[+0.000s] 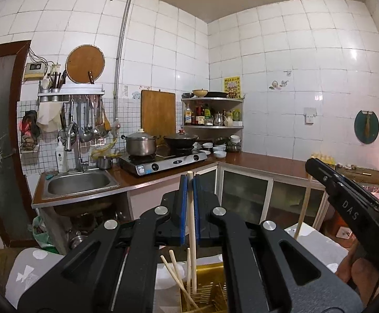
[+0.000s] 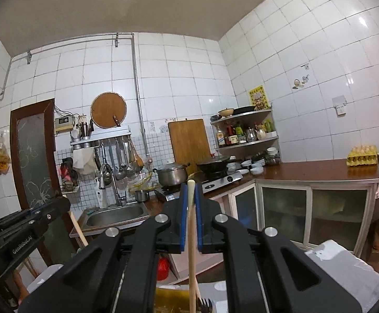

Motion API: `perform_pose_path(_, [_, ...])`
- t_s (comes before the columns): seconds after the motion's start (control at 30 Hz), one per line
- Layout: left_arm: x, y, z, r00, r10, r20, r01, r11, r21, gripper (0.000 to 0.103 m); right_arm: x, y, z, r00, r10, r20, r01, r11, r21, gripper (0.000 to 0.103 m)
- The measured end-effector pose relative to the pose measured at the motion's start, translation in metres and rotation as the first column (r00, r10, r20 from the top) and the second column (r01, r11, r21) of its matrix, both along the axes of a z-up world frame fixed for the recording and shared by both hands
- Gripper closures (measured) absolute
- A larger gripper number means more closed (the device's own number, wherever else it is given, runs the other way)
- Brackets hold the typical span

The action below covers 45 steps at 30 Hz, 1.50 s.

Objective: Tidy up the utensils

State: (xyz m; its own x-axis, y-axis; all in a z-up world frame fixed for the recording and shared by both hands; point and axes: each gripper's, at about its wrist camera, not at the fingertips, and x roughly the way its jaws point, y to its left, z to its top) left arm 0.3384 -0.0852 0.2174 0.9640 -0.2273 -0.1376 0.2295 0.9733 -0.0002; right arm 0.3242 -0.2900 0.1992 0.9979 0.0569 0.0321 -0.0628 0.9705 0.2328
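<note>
My left gripper [image 1: 189, 180] is shut on a pale wooden chopstick [image 1: 191, 224] that stands upright, its lower end inside a yellow slotted holder [image 1: 207, 292]. Other chopsticks [image 1: 175, 274] lean in that holder. My right gripper [image 2: 190, 186] is shut on another pale chopstick [image 2: 191, 234], also upright, above the yellow holder [image 2: 171, 300]. The right gripper's body [image 1: 346, 198] shows at the right of the left wrist view with its chopstick [image 1: 303, 214] hanging below. The left gripper's body [image 2: 25, 229] shows at the left of the right wrist view.
A white dotted cloth [image 1: 33, 268] covers the surface under the holder. Behind are a steel sink [image 1: 78, 182], a gas stove [image 1: 163, 161] with a pot [image 1: 140, 143] and wok, a corner shelf [image 1: 213, 112], and an egg tray [image 2: 363, 155] on the brown counter [image 2: 307, 169].
</note>
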Motion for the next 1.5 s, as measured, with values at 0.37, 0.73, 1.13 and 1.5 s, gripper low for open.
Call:
perform_pose_path(0.37, [0.031, 0.012, -0.074, 0.989, 0.016, -0.149, -0.016, 1.0, 0.002, 0.1, 0.04, 0.013, -0.071, 0.991, 0.064, -0.121, -0.068, 0.997, -0.026, 0.097])
perform_pose_path(0.73, [-0.023, 0.032, -0.065, 0.987, 0.069, -0.145, -0.065, 0.997, 0.028, 0.042, -0.001, 0.008, -0.082, 0.97, 0.019, -0.244, -0.042, 0.995, -0.092, 0.051])
perform_pose_path(1.13, [-0.153, 0.082, -0.035, 0.99, 0.091, -0.106, -0.092, 0.996, -0.002, 0.005, -0.14, 0.014, -0.062, 0.957, -0.009, -0.291, -0.029, 0.991, -0.127, 0.018])
perform_pose_path(1.5, [-0.235, 0.096, -0.092, 0.986, 0.101, -0.136, -0.102, 0.995, -0.002, 0.005, -0.227, 0.035, -0.097, 0.953, -0.01, -0.303, -0.024, 0.994, -0.109, 0.01])
